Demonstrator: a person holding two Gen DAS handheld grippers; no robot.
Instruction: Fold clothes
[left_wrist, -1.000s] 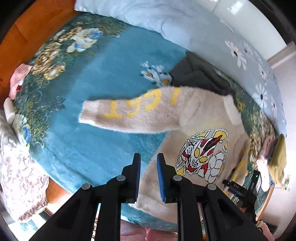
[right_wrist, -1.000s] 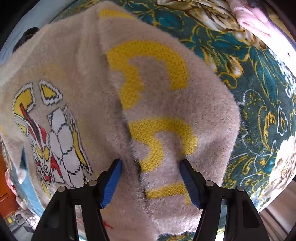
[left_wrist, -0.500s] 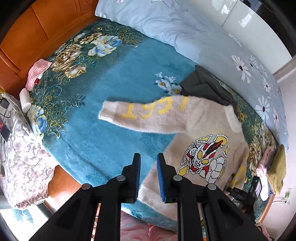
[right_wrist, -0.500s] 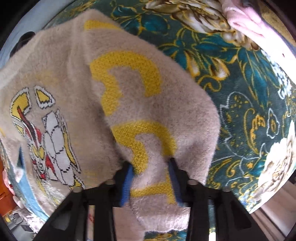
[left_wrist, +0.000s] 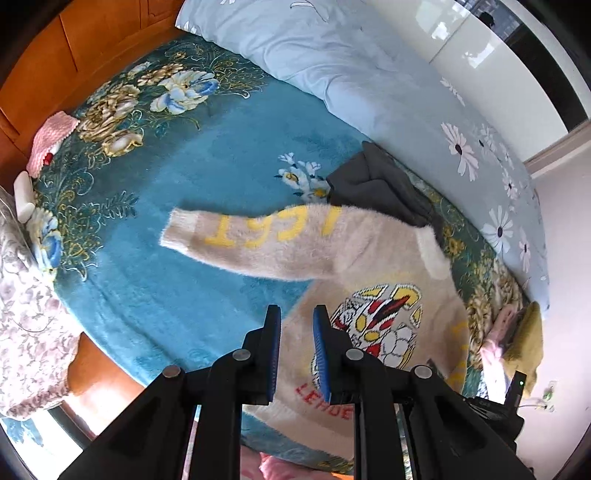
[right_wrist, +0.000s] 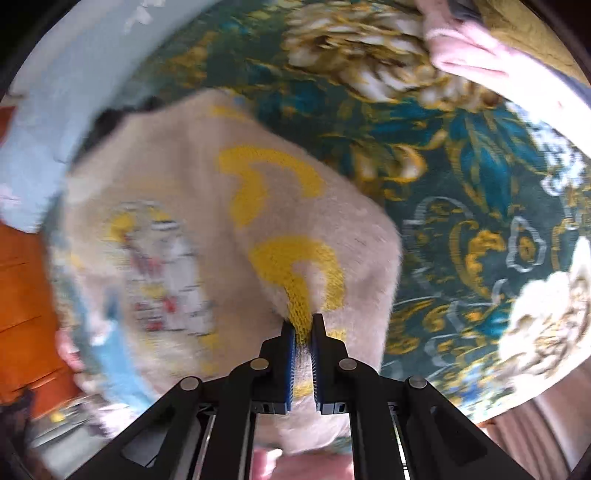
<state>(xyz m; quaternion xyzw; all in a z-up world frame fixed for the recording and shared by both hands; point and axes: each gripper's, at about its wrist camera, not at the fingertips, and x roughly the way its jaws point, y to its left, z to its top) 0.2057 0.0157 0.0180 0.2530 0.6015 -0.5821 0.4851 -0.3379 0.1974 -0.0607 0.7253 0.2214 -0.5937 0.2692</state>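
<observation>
A fluffy beige sweater (left_wrist: 373, 266) with a cartoon figure on its chest lies face up on the bed. One sleeve (left_wrist: 258, 232) with yellow letters stretches out to the left. My left gripper (left_wrist: 296, 311) hovers above the sweater's lower edge, its blue pads a narrow gap apart with nothing between them. In the right wrist view the other sleeve (right_wrist: 295, 221), also lettered in yellow, lies folded against the body (right_wrist: 159, 240). My right gripper (right_wrist: 303, 325) is shut on a pinched ridge of that sleeve and holds it raised off the bed.
A teal floral blanket (left_wrist: 184, 155) covers the bed. A dark grey garment (left_wrist: 376, 184) lies behind the sweater, and a pale blue daisy duvet (left_wrist: 369, 74) lies beyond it. Pink and mustard clothes (left_wrist: 521, 332) sit at the right edge. A wooden frame (left_wrist: 92, 44) runs along the far left.
My right gripper closed from wide apart onto the sleeve and rose with the fabric pinched. My left gripper rose too, so more of the bed shows; its gap stayed the same.
</observation>
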